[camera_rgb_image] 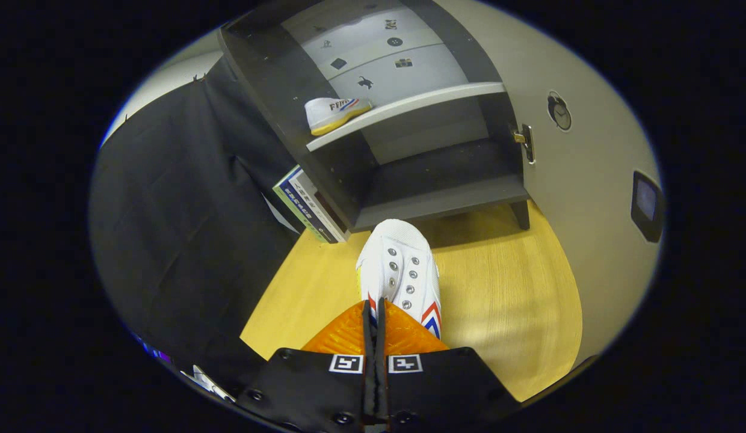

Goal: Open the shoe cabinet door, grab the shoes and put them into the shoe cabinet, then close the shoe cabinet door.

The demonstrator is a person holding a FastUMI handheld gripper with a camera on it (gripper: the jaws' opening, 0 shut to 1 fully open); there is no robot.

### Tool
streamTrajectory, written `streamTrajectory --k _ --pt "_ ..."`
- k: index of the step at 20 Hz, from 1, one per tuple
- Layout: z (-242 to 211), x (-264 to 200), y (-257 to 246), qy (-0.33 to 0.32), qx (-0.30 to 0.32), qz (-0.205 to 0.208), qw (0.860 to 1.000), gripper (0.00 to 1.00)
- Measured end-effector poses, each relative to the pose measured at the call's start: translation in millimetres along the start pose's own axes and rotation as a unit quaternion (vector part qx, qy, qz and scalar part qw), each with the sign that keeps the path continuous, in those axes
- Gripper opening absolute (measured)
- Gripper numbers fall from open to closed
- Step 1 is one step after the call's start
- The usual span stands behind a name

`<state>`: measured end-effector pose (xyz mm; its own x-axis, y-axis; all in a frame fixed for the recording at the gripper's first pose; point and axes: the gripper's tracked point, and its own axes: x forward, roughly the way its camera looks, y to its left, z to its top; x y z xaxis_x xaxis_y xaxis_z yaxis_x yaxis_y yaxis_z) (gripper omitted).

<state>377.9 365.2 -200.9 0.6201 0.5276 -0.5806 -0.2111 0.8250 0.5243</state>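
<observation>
Shoe (402, 270) heel hidden behind the claw (373, 313), fingers pressed nearly together on its heel edge, toe pointing at the open shoe cabinet (373, 150), wooden floor (505, 300) below, second shoe (334, 114) on the upper shelf (421, 103), door (583, 180) swung open, books (307, 207) beside the cabinet, partly hidden.

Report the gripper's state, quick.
Gripper: shut on the white shoe, pinching its rear edge, held above the floor before the open cabinet.
</observation>
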Motion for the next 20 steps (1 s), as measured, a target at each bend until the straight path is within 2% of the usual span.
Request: streamTrajectory --k 6,9,11,13,15,18,20 --pt "60.2 -15.7 33.5 -0.063 0.004 0.036 0.997 0.01" --pt "86.3 -15.9 44.8 -0.089 -0.003 0.040 0.995 0.01" --pt "88.3 -9.8 47.3 -0.077 0.000 0.038 0.996 0.01" --pt "75.0 4.8 39.7 -0.060 -0.010 0.027 0.998 0.01" --pt "42.0 19.1 22.2 -0.025 -0.025 0.005 0.999 0.01" --pt "-12.4 44.3 -3.1 0.034 -0.004 -0.020 0.999 0.01" --pt "-53.0 59.2 -19.7 0.072 -0.012 -0.039 0.997 0.01"
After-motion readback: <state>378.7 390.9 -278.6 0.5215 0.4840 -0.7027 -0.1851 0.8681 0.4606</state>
